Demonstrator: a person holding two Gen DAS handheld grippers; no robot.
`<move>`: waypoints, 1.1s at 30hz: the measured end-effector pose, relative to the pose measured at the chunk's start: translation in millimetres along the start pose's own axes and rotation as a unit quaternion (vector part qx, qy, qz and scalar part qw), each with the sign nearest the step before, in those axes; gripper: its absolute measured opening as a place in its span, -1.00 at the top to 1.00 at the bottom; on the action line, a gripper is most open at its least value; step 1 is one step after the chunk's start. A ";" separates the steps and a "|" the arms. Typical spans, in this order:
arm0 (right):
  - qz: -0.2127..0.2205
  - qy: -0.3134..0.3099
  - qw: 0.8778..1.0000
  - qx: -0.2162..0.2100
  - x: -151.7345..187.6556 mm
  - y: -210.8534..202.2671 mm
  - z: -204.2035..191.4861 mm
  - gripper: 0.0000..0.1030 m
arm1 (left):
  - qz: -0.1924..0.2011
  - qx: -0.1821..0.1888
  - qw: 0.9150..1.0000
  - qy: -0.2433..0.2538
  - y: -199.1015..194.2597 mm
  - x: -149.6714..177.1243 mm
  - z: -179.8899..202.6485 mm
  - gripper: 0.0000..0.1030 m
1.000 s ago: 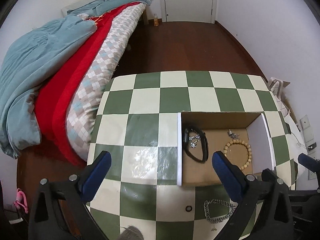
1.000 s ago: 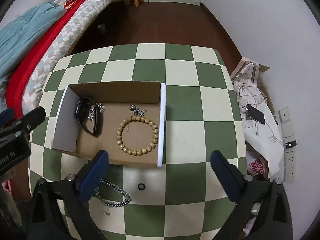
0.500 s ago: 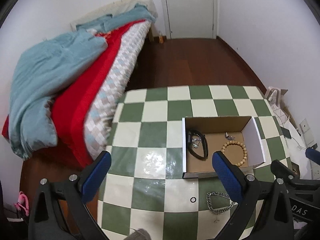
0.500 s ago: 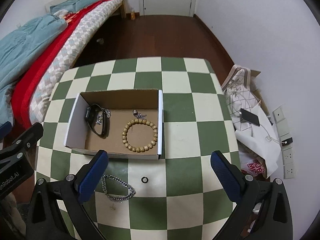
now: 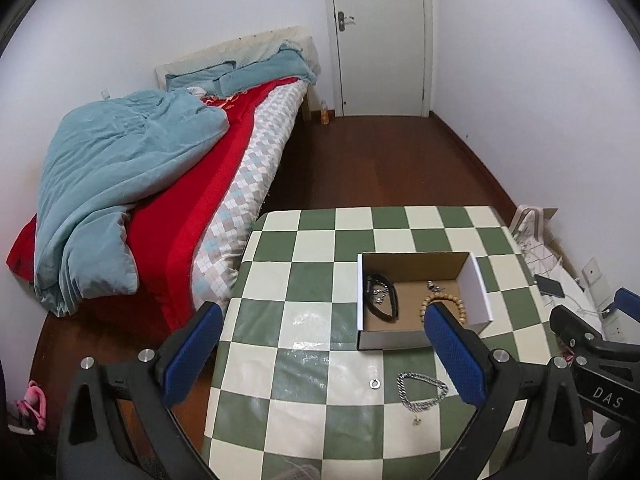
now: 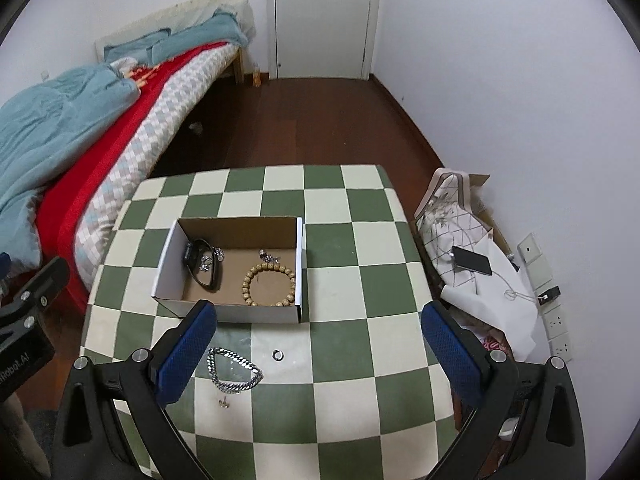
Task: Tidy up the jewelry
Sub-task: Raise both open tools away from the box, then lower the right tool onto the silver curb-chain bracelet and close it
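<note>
Lying at 9 o'clock of the wide-open right gripper [image 6: 318, 330], the silver chain bracelet [image 6: 234, 370] is being neared; left gripper [image 5: 322, 342] likewise wide.

- White walls [image 6: 500, 60] all round, with a closed white door [image 5: 380, 40] at 12 o'clock.
- Dark wood floor [image 6: 320, 120] runs from the door to the table.
- Bed [image 5: 248, 168] at 10 o'clock, along the left wall, with a red sheet [image 5: 192, 208] and a rumpled teal duvet [image 5: 120, 168].
- Green-and-cream checked table [image 6: 340, 360] fills the near centre.
- Wall sockets [image 6: 560, 328] at 4 o'clock, low on the right wall.
</note>
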State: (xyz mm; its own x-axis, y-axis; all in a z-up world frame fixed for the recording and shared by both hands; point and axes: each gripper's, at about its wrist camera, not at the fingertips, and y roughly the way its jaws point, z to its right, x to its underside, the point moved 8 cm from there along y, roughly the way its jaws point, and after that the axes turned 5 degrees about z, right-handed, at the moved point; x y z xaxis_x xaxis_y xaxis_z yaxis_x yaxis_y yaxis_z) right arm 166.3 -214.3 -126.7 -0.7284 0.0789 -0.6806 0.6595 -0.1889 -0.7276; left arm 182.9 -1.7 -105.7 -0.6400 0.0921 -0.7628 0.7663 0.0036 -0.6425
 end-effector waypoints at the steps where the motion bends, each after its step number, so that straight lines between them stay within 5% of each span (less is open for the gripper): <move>1: 0.006 0.000 1.000 0.000 0.5 -7.0 1.3 -1.00 | 0.005 0.001 1.000 -0.001 -5.9 0.3 -0.3 -1.00; 8: 0.028 0.008 1.000 -0.011 7.8 -42.1 0.6 -1.00 | 0.023 -0.001 1.000 -0.016 -31.6 8.8 -8.5 -1.00; 12: 0.020 0.015 0.999 -0.029 22.9 -44.9 -4.3 -1.00 | 0.026 -0.031 0.999 -0.011 -26.6 27.1 -16.1 -1.00; 20: -0.054 0.050 0.996 -0.056 87.4 20.1 -3.4 -0.98 | -0.021 -0.119 0.992 0.024 25.5 78.0 -33.2 -1.00; 22: -0.072 0.056 0.994 -0.068 101.5 41.2 -7.7 -0.75 | -0.044 -0.132 0.990 0.028 43.5 93.3 -37.1 -1.00; 24: -0.091 0.062 0.991 -0.080 113.9 61.8 -14.2 -0.47 | -0.056 -0.139 0.988 0.031 54.2 102.6 -38.9 -1.00; 33: -0.147 0.065 0.981 -0.106 154.0 139.1 -60.0 -0.35 | -0.107 -0.142 0.983 0.042 87.6 135.3 -41.4 -1.00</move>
State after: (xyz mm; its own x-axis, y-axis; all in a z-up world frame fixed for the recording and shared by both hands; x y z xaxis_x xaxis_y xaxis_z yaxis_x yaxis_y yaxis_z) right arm 157.1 -169.7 -337.8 -0.8718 0.2265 -0.4343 0.4588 0.0671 -0.8860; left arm 165.8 52.4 -262.2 -0.7911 0.1398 -0.5955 0.6062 0.3094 -0.7326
